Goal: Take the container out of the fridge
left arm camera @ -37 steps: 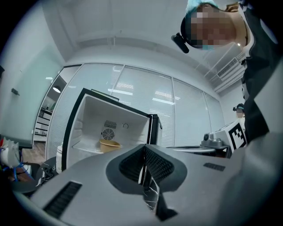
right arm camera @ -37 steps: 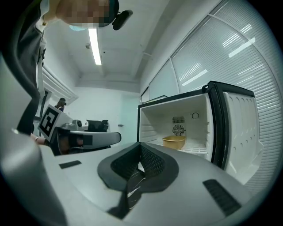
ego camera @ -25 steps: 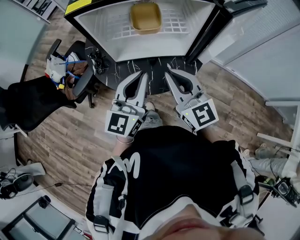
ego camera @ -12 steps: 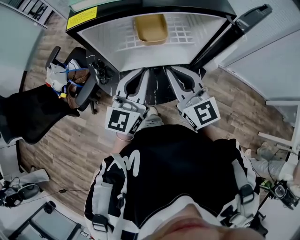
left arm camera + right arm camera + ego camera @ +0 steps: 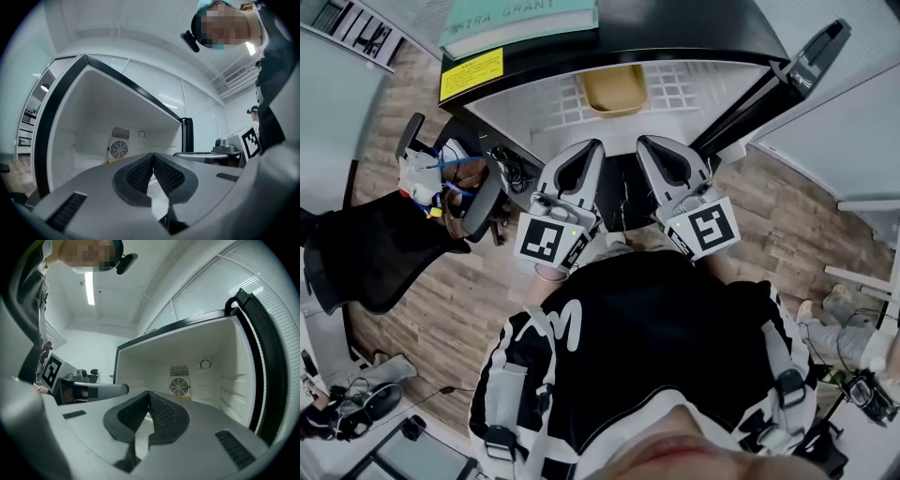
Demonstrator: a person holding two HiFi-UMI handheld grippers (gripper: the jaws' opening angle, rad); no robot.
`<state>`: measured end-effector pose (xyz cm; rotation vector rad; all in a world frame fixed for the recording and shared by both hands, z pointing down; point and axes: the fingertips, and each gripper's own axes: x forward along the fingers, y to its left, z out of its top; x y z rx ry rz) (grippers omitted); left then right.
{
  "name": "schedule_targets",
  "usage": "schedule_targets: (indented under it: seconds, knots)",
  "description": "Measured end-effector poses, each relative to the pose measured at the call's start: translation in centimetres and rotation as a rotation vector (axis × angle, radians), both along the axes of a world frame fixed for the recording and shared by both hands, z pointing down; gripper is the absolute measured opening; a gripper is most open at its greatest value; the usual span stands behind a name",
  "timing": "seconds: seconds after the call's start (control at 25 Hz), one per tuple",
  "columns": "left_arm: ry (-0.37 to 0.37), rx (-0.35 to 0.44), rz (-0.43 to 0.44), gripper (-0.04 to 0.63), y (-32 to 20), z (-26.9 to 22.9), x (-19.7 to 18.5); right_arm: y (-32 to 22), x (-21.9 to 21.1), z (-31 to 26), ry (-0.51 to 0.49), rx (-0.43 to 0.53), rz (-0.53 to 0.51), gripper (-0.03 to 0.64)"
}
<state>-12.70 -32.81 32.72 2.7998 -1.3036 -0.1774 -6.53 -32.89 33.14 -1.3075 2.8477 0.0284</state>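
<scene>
As the fridge [image 5: 525, 98] draws nearer, container [image 5: 614, 89] closer

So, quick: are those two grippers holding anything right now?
Left gripper: closed, holding nothing.
Right gripper: closed, holding nothing.

Container [image 5: 614, 89]: tan, rectangular, open-topped; being borne upright by the white wire shelf [image 5: 675, 84], near the back wall.
Fridge [image 5: 675, 28]: black outside, white inside; door [image 5: 811, 56] being shown wide open.

A black chair [image 5: 483, 202] carrying a bag [image 5: 425, 176] stands on wood floor [image 5: 459, 319].
</scene>
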Motion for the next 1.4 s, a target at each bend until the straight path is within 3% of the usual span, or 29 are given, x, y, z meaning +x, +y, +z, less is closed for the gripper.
schedule_targets:
  seconds: [0.4,0.72,1.08,1.4]
  knots:
    - [0.007,0.001,-0.001,0.009,-1.8,0.4,0.6,-1.8,1.1,0.8,-0.015,-0.027,0.015,0.011]
    - [0.047,-0.003,-0.060,0.009,-2.3,-0.6,0.7,-2.4,0.7,-0.1,0.021,0.000,-0.065,0.011]
    - [0.043,-0.032,-0.118,0.012,-2.9,0.3,0.2,-3.1,1.0,0.4,0.032,-0.013,-0.068,0.014]
    - [0.024,-0.042,-0.098,0.101,-3.2,0.9,0.2,-3.8,1.2,1.0,0.023,-0.038,-0.100,0.092]
